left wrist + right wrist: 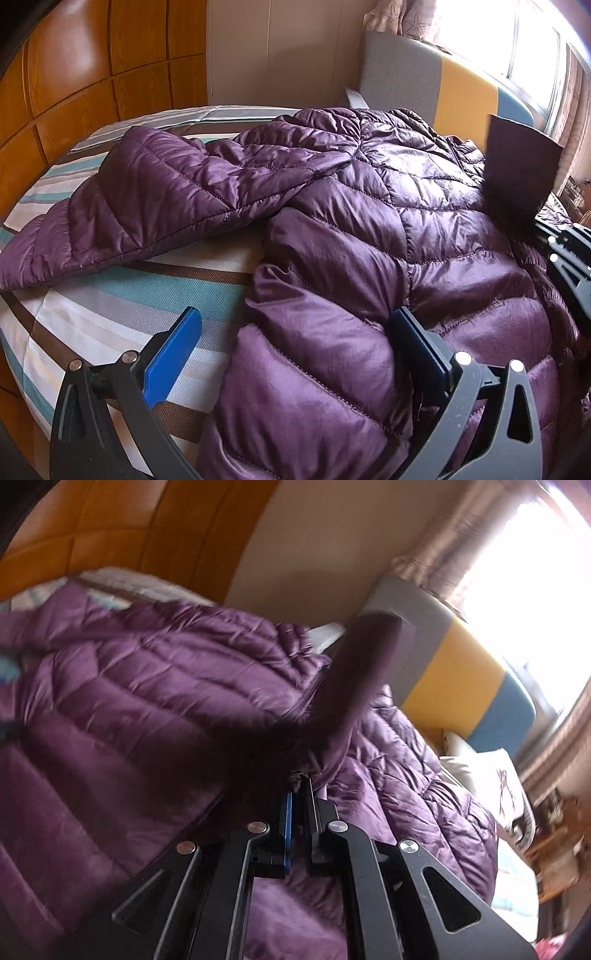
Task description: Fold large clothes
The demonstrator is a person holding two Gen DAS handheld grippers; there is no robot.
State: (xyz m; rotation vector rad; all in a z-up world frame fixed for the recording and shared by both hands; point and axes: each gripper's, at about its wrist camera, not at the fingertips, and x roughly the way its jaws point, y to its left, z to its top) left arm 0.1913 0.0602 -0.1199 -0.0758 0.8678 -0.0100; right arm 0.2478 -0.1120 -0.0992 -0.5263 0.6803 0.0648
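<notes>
The purple puffer jacket (369, 229) lies spread across the striped bed (92, 314). The right gripper (299, 794) pinches a dark flap (cuff, probably), while the left gripper (295, 350) gapes wide at the hem; slick nylon could easily slip free mid-fold.

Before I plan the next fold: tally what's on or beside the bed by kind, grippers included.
Purple quilted jacket: 1
Striped bedsheet: 1
Grey-yellow-blue headboard: 1
Pillow: 1
Grippers: 2, left gripper and right gripper
Total: 6
</notes>
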